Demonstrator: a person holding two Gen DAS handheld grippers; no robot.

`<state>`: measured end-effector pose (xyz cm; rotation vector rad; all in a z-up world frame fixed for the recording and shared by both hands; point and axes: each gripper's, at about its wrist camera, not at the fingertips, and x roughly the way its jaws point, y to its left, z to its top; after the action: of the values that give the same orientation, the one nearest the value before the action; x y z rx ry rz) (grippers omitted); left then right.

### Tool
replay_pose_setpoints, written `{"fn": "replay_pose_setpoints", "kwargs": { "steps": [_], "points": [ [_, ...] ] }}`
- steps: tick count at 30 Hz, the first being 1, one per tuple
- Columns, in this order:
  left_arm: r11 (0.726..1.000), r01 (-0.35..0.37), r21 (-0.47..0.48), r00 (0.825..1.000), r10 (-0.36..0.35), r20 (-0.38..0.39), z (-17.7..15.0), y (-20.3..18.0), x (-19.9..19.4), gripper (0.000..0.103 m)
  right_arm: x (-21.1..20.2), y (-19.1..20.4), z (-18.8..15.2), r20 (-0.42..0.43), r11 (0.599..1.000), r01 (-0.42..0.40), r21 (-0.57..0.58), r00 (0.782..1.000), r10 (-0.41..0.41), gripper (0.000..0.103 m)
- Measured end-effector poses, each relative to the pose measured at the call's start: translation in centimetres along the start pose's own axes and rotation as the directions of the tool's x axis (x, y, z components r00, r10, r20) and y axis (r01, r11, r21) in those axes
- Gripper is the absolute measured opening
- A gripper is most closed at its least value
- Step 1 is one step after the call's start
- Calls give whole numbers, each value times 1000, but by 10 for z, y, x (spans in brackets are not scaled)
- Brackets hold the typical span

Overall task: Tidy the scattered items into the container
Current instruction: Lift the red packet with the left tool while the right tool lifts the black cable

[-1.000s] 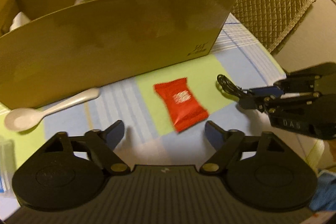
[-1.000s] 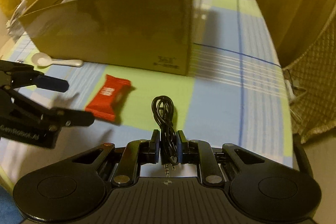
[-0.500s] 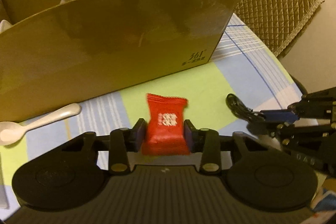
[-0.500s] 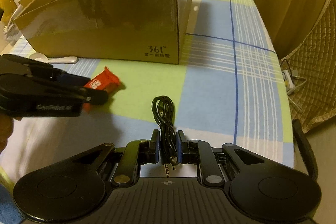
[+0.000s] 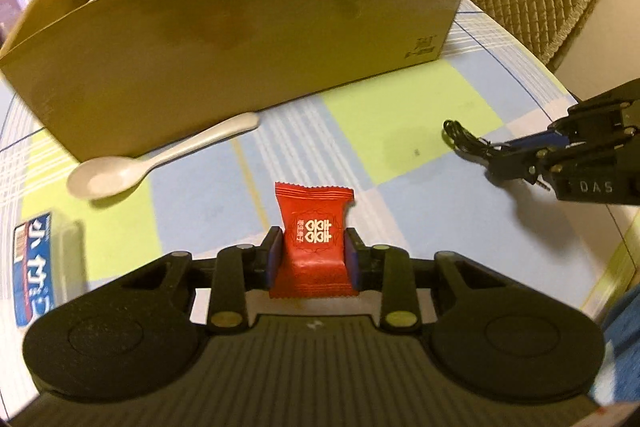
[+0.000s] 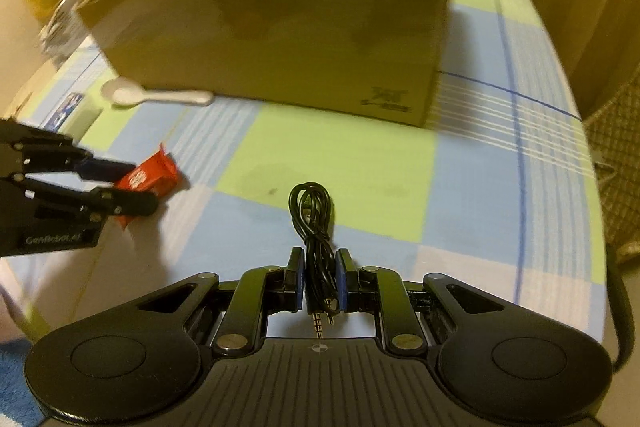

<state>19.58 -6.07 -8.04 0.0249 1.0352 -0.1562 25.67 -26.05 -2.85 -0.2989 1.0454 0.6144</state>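
Glossy red candy packet [image 5: 313,243], white emblem, pinched upright in the left gripper [image 5: 312,259]; at three o'clock, right gripper [image 6: 320,281] clamps what looks like a coiled black cable [image 6: 314,223].

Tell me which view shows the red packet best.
The left wrist view: the red packet sits centred and sharp between the left gripper pads, its printed face readable. The right wrist view shows the packet only small and blurred at the left edge, partly hidden by that gripper's fingers.
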Motion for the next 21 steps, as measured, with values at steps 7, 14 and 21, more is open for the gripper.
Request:
{"fn": "replay_pose_setpoints", "kwargs": {
  "steps": [7,14,21],
  "points": [
    [1000,-7,-23,999,8,41,-14,1,0,27,6,3,-1,-5,1000,4,7,1000,-4,13],
    [999,4,-32,998,-2,57,-15,5,-2,33,9,10,0,-11,999,26,-32,1000,-26,16],
    [999,22,-42,998,-19,57,-16,10,-4,35,13,23,1,1,994,58,-92,998,-58,20]
  ]
}}
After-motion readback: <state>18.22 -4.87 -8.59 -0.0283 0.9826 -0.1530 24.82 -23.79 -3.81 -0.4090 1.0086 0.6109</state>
